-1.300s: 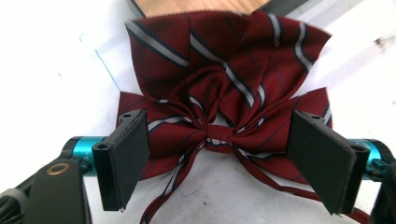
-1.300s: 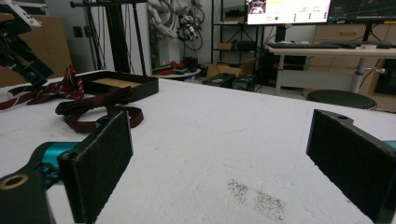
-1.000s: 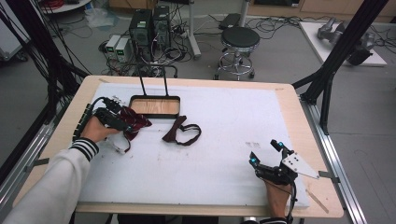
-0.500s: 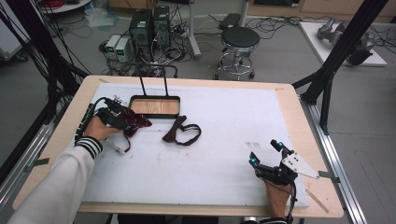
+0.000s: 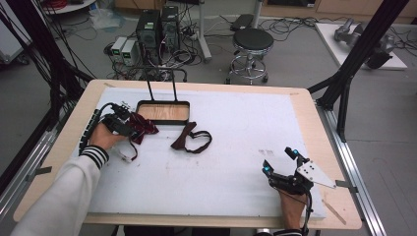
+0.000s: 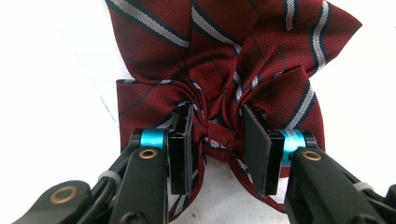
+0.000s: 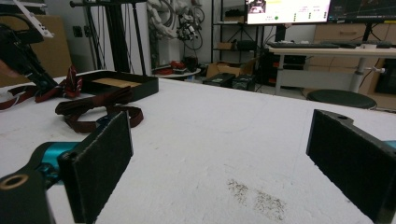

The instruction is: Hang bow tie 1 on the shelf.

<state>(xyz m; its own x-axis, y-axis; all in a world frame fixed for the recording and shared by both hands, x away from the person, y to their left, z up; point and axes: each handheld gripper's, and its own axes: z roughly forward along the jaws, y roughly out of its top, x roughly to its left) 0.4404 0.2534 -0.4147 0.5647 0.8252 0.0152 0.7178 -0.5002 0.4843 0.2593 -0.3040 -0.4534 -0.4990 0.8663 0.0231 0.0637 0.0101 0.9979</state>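
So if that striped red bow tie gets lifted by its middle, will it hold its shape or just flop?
Probably a bit of both. The striped bow tie is gathered fabric pinched at its knot by the left gripper, so the wings should sag slightly. It looks light. Its strap trails loose on the table and would likely dangle.

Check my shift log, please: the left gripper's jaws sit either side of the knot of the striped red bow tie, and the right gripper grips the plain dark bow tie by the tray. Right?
Not quite. The right gripper holds nothing: in the right gripper view its jaws stand wide open over the bare white table. The plain dark bow tie lies untouched by the tray. The left gripper does straddle the striped red bow tie at its knot.
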